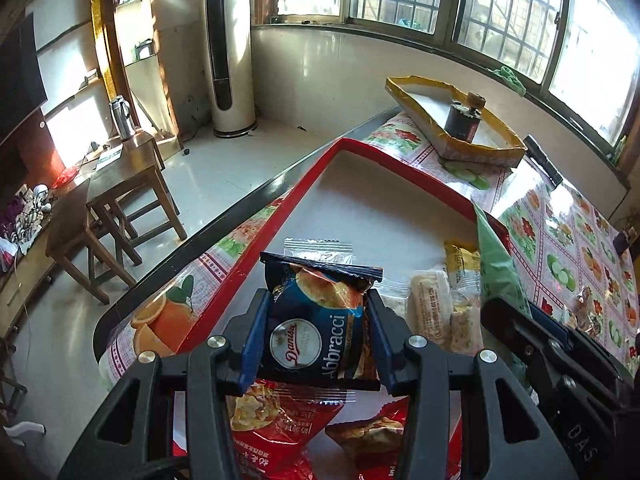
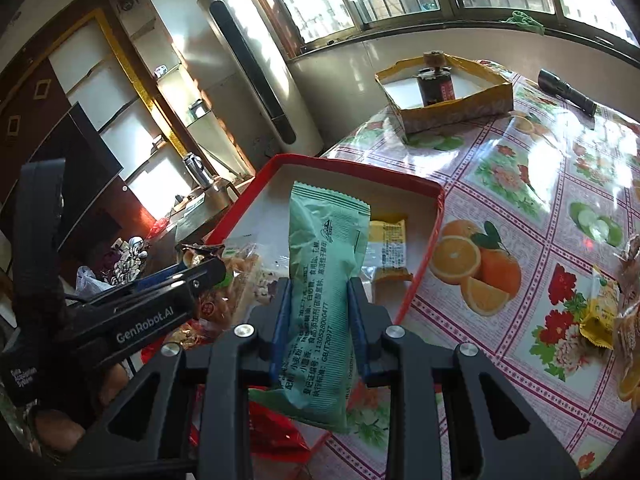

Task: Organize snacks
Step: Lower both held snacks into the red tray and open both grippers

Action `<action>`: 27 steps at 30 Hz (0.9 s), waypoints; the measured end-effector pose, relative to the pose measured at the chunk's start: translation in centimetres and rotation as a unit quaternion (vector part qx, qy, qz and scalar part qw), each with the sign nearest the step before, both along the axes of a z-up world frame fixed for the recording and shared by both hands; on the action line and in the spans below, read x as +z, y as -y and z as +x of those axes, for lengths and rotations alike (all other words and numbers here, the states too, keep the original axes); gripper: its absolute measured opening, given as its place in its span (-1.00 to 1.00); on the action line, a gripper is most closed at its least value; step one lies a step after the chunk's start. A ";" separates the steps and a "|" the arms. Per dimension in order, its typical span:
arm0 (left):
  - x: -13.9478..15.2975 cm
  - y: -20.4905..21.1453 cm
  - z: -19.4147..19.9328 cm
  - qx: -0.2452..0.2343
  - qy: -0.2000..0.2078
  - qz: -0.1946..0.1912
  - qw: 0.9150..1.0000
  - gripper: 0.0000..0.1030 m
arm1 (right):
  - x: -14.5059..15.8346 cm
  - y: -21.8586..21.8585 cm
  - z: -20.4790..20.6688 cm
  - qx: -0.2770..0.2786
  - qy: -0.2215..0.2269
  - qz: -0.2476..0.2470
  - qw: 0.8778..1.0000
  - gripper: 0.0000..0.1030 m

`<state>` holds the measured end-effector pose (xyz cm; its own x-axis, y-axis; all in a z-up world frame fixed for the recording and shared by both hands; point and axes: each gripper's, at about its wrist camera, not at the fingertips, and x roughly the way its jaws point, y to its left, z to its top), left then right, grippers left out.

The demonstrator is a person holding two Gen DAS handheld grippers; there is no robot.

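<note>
Your left gripper [image 1: 316,336] pinches the blue Abbracci pack [image 1: 316,320], your right gripper [image 2: 318,324] pinches the green packet [image 2: 324,280]; both hang over the red tray [image 2: 424,236], likely for dropping in.

tray [image 1: 304,184]: red rim, pale grey-white inside
biscuit pack [image 1: 316,328]: dark blue, black crimped ends, white round logo, golden biscuit print
green pack [image 2: 324,280]: mint green, dark print
red packs [image 1: 272,432]: red, yellow-gold snack picture
yellow pack [image 2: 387,240]: yellow and white
fingers [image 1: 252,344]: blue pads, black frame
surface [image 2: 520,200]: white cloth, maroon grid, oranges, red flowers, green slices
box [image 2: 460,108]: yellow rim, white inside
</note>
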<state>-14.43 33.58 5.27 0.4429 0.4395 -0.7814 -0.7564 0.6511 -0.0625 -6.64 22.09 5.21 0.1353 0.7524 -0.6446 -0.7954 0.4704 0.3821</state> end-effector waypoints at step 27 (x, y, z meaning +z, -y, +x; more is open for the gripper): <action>-1.0 -2.3 0.5 0.013 -0.017 -0.012 1.000 0.00 | -2.7 -7.5 2.6 0.038 0.005 -0.039 0.999 -0.32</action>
<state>-13.96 35.89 4.26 0.4043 0.4304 -0.8070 -0.7745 0.6304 -0.0519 -4.08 29.55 2.53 0.0866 0.7088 -0.7000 -0.8330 0.4369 0.3394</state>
